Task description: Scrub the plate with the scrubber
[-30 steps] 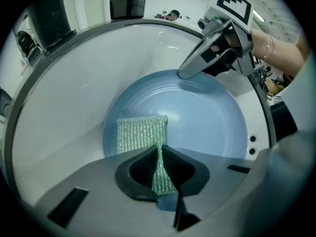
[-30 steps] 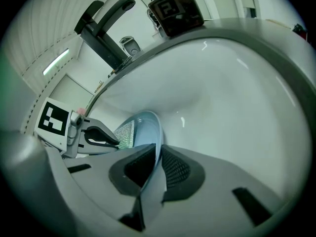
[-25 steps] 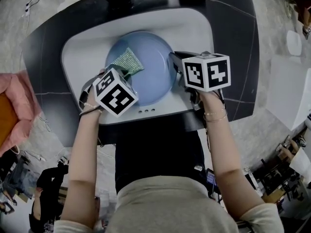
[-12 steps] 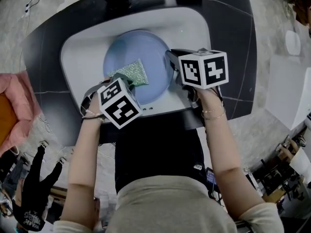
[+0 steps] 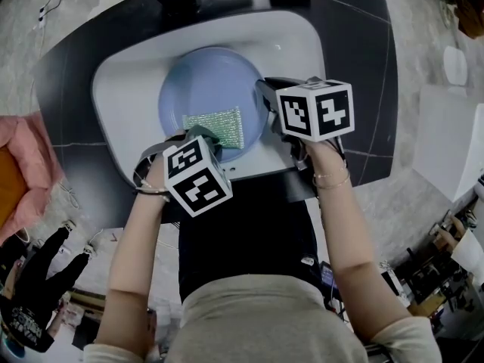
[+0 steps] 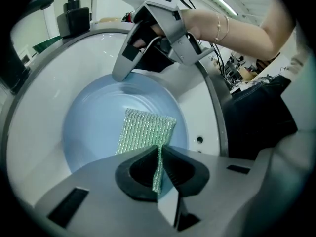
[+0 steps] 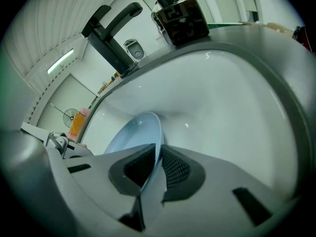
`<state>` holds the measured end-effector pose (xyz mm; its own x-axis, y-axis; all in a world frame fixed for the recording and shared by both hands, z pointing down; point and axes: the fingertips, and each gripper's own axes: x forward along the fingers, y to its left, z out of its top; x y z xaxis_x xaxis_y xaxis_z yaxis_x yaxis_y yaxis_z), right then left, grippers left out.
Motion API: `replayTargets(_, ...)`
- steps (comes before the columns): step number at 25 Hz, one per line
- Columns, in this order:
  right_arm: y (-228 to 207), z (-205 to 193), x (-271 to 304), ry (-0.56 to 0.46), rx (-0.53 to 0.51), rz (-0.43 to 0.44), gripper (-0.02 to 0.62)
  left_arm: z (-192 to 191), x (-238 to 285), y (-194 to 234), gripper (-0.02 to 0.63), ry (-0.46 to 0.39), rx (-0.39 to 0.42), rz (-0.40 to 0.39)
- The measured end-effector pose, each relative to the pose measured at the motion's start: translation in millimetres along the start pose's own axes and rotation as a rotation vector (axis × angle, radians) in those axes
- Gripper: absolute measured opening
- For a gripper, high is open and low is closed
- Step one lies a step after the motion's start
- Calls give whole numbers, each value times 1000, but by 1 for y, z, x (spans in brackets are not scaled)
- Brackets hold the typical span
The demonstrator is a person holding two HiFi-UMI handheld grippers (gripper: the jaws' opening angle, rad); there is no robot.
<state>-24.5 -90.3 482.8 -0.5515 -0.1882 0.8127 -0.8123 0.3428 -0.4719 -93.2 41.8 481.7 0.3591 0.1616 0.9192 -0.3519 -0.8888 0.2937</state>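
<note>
Your left gripper [image 6: 158,169] is clenched on one edge of the scrubber [image 5: 219,125] — the green mesh pad spreads out from the jaws across the plate [image 5: 200,82], on the side nearest you. Your right gripper [image 7: 154,168] grips the plate's right rim, with the thin blue edge running between its pads. The plate sits inside the white sink [image 5: 302,44] — a black faucet [image 7: 111,31] and a dark soap bottle [image 7: 180,16] stand at the sink's far edge.

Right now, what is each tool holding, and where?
Left tool pinches the scrubber by one edge; right tool clamps the plate by its rim.
</note>
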Motion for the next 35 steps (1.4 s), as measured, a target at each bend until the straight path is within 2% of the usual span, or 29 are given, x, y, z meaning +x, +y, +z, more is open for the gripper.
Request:
replayTargets(4,0,-1,-1,-5,8,1,52,21,1,-2,46,-62,-45,-22)
replayTargets(13,-12,3,-6,-23,43,-22,48,57,8,5,44,-137,-57,-5)
replayTargets(21,-12,2,-8,-14,32,-33,46,77,8,17,46,-224,-175,-22)
replayTargets(28,-12,2,-7,-10,36,-33,48,87,6,42,46,-288,-269,22)
replayTargets(35,-12,1,-4,-1,47,-31,48,87,7,60,46,-298,-280,66)
